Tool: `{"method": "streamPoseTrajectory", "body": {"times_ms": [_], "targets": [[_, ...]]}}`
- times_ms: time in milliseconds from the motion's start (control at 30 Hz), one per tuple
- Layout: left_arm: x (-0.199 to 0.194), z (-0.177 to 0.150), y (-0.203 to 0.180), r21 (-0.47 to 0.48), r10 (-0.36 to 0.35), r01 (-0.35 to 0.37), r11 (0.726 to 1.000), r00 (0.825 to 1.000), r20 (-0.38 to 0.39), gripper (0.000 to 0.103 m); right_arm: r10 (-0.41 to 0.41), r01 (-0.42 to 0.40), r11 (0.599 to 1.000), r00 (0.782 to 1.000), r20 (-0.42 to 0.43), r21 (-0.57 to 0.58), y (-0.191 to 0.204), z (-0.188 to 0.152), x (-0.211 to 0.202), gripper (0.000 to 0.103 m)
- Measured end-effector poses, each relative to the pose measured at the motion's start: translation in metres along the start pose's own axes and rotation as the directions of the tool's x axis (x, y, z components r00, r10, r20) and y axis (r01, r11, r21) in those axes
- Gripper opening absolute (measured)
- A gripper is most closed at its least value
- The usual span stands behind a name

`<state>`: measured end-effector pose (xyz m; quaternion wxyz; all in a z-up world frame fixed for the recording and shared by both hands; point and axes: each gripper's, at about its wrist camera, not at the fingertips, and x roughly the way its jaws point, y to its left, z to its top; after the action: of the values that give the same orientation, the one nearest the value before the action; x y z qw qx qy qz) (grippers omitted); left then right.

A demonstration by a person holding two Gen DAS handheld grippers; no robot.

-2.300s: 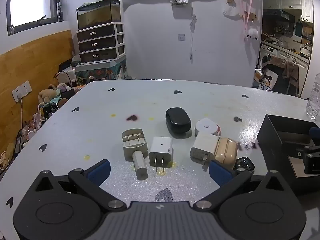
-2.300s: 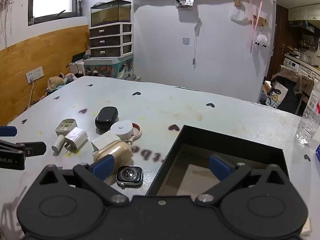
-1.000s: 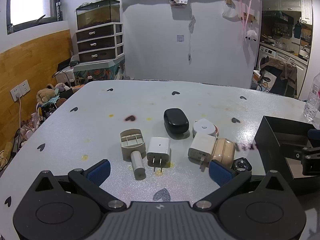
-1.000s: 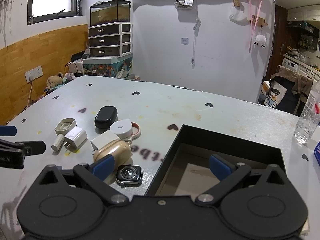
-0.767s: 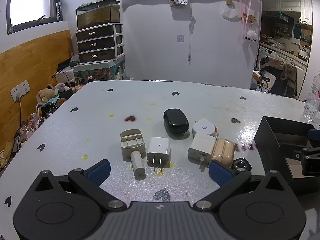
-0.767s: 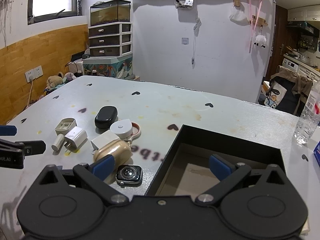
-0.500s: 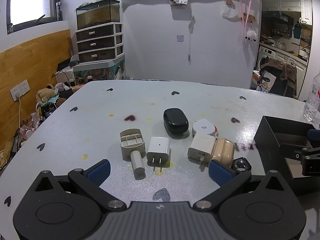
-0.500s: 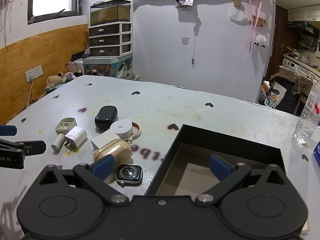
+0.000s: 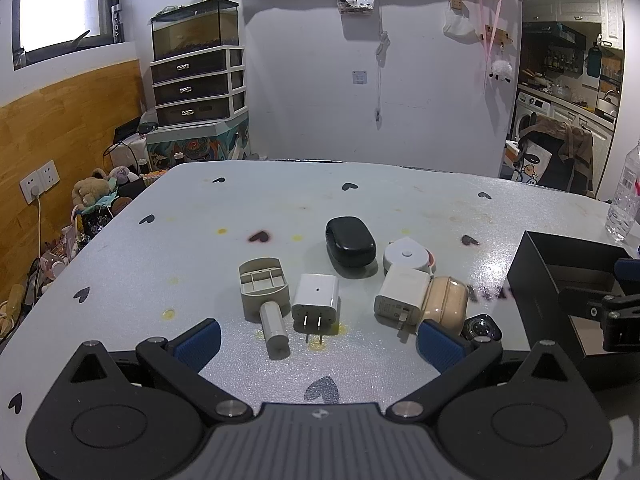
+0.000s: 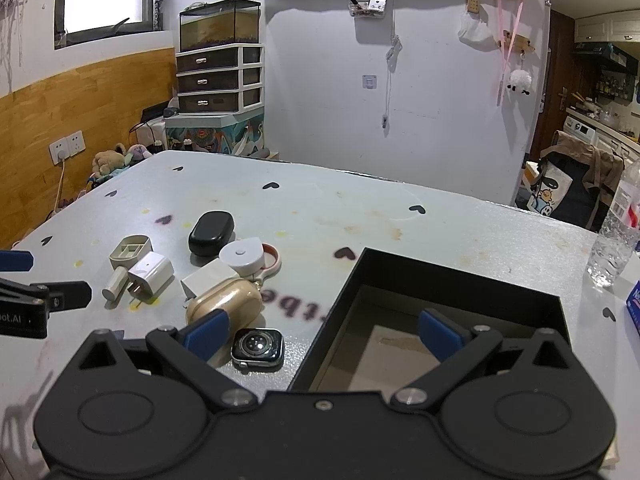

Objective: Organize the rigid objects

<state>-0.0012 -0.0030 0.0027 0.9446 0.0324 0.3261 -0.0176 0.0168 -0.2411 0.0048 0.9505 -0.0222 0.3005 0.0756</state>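
Note:
Several small objects lie clustered on the grey table: a beige adapter point(image 9: 264, 292), a white plug charger point(image 9: 316, 300), a black oval case point(image 9: 351, 240), a white round tape point(image 9: 406, 257), a white cube charger point(image 9: 401, 295), a tan earbud case point(image 9: 445, 302) and a watch body point(image 10: 258, 347). An open black box point(image 10: 452, 280) stands to their right. My left gripper point(image 9: 318, 340) is open and empty, just short of the white plug. My right gripper point(image 10: 322, 330) is open and empty, straddling the box's near left corner beside the watch.
A clear water bottle point(image 10: 614, 240) stands at the table's right edge behind the box. A blue packet point(image 10: 634, 306) lies at the far right. The table's far half point(image 10: 320, 200) bears only heart marks and stains.
Almost nothing: the left gripper has drifted slightly, so the objects sit a touch further left in its view. The right gripper has stayed put.

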Motion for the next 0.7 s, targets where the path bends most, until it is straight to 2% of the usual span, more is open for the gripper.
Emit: {"method": "streamPoseTrajectory", "body": {"times_ms": [700], "targets": [[-0.0002,-0.0004,-0.0009,0.0,-0.001,0.001,1.0,1.0,0.0,0.103,0.001,-0.001,1.0,1.0,-0.001,0.001,-0.0009,0.0002,-0.0002,0.102]]}}
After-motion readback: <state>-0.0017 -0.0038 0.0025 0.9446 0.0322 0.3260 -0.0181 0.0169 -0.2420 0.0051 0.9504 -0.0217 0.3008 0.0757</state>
